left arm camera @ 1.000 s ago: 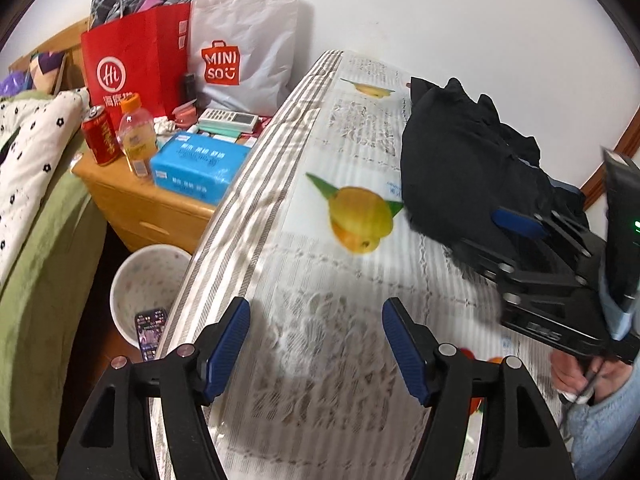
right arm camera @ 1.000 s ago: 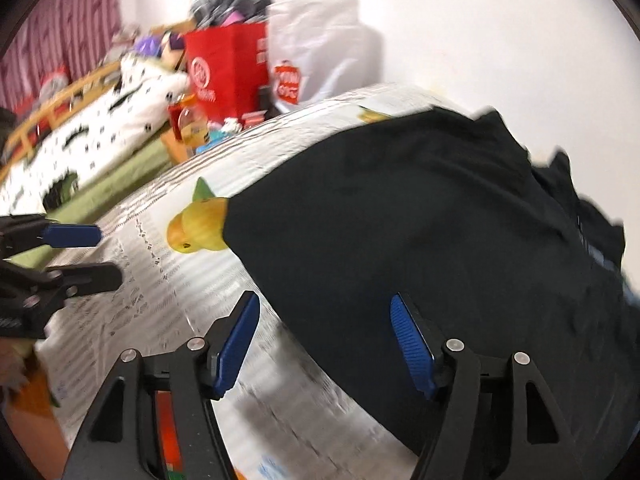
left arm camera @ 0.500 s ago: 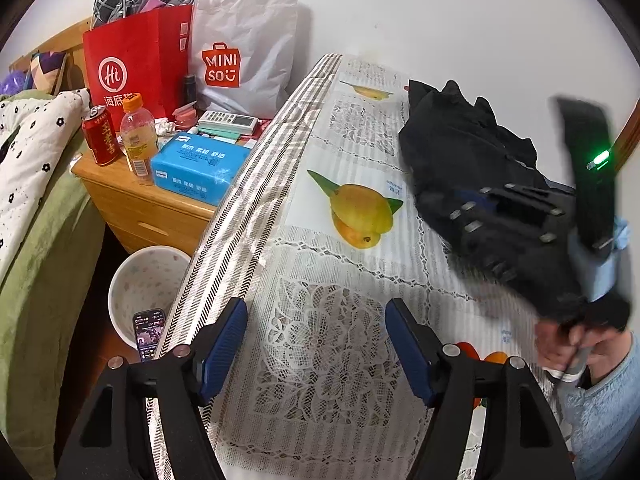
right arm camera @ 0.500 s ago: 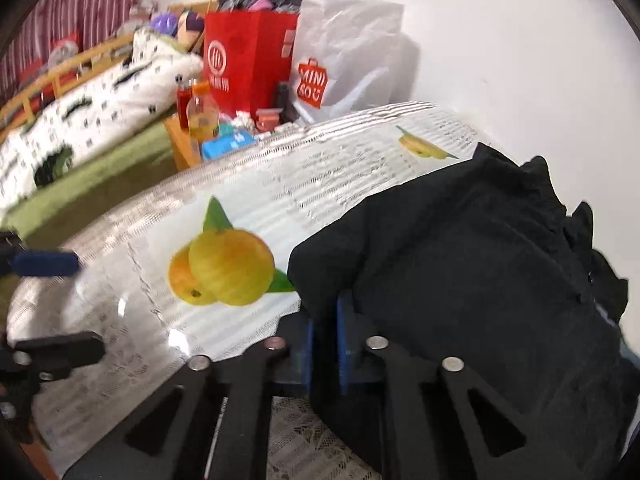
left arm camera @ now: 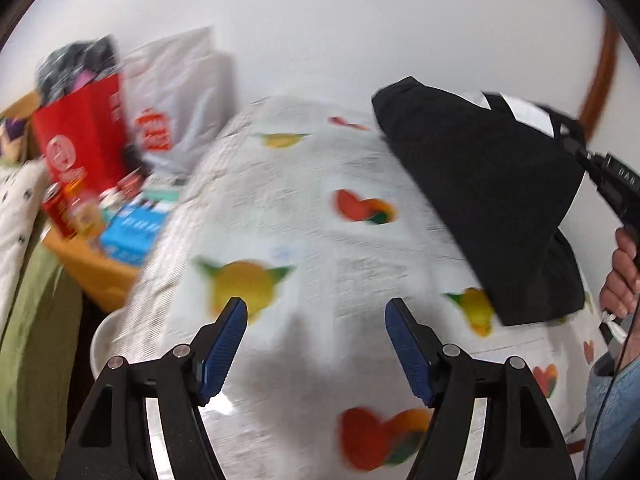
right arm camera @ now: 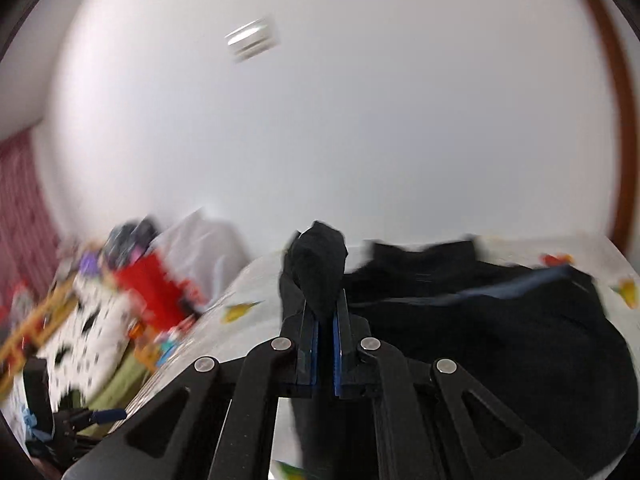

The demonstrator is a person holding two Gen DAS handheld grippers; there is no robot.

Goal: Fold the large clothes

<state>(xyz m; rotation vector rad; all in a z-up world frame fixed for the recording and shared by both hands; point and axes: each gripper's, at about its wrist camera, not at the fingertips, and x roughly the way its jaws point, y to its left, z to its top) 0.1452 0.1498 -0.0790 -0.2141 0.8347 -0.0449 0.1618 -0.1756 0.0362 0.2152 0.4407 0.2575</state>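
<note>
Pinching one black garment (right arm camera: 320,276), right tool (right arm camera: 325,320) (left tool (left arm camera: 316,344) agape).

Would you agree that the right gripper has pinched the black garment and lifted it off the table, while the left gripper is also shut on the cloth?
Not quite. The right gripper is indeed shut on the black garment and holds it above the table, but the left gripper is open and holds nothing; its fingers stand wide apart over the tablecloth, as the left wrist view shows.

Black garment (left arm camera: 492,196) lifted, draped above table
</note>
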